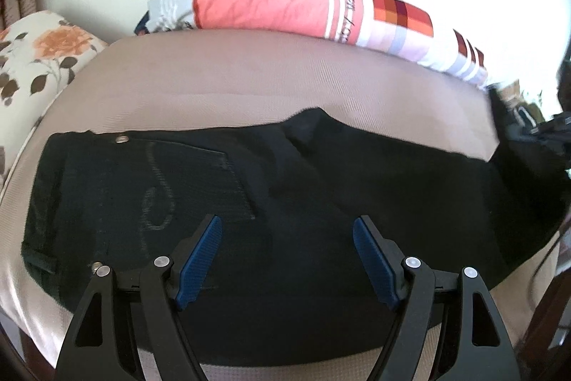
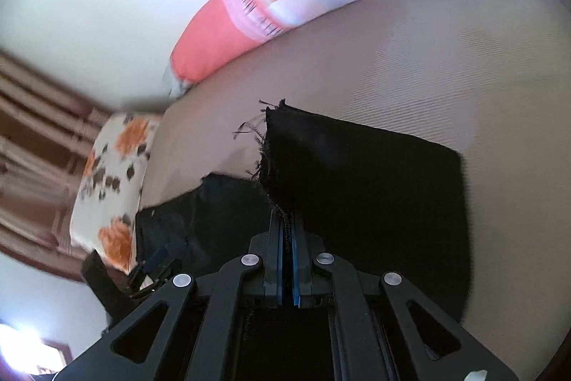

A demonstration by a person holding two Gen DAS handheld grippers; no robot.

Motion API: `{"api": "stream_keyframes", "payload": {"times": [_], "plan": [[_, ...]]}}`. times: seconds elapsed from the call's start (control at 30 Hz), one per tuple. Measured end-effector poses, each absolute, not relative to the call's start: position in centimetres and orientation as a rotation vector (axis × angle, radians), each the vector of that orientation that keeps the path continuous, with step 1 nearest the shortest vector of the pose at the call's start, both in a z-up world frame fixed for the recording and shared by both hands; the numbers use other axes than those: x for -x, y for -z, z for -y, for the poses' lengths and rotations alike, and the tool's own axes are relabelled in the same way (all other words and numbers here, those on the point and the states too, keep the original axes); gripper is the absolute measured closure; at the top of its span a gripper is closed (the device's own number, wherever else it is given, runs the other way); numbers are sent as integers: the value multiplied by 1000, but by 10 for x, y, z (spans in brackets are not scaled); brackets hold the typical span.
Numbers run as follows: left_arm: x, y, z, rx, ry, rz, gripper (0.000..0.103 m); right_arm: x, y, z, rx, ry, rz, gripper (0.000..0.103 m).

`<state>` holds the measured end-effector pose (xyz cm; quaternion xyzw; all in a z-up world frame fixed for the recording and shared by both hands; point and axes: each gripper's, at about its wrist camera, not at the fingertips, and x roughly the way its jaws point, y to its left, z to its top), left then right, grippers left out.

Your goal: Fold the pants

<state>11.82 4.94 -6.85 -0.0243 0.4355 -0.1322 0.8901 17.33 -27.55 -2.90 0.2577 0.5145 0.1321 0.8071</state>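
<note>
Pants of black denim lie spread across the beige bed, running lengthwise from its left side toward its right edge. In the left wrist view the waist end sits to the left, showing a metal rivet, a stitched back pocket with a faint curling seam pattern, and a belt loop near the bottom left corner of the cloth. A fold bulges up along the far edge about midway. The left gripper hovers above the middle of the pants with its blue pads wide apart and nothing between them. In the right wrist view the right gripper is clamped tight on the frayed hem of a leg, with loose black threads sticking out from the raw edge; the lifted leg stands up from the bed as a dark flap, and the rest of the cloth trails off to the left. A striped coral pillow lies along the far edge of the bed, and a flowered pillow sits at its left corner.
</note>
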Motion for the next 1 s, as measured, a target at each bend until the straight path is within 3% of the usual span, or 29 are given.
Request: {"api": "stream_keyframes", "payload": {"times": [0.53,0.63,0.67,0.7,0.83,0.9,1.0], "plan": [[-115,56,-88,187,341,-890,27,-227,100,114,-280,-406,-1271,96],[-118,59,-83,208,389,-924,27,-227,100,116,-326,-424,-1286,82],[-118,61,-81,217,409,-939,27,-224,97,119,-359,-431,-1288,70],[-119,63,-78,230,436,-957,27,-222,93,122,-366,-426,-1278,66],[-122,72,-71,286,519,-1018,27,-198,70,141,-343,-398,-1207,65],[-127,79,-67,332,567,-1065,28,-184,65,157,-366,-362,-1191,56],[-136,91,-56,385,640,-1152,34,-166,65,183,-446,-322,-1185,55]]}}
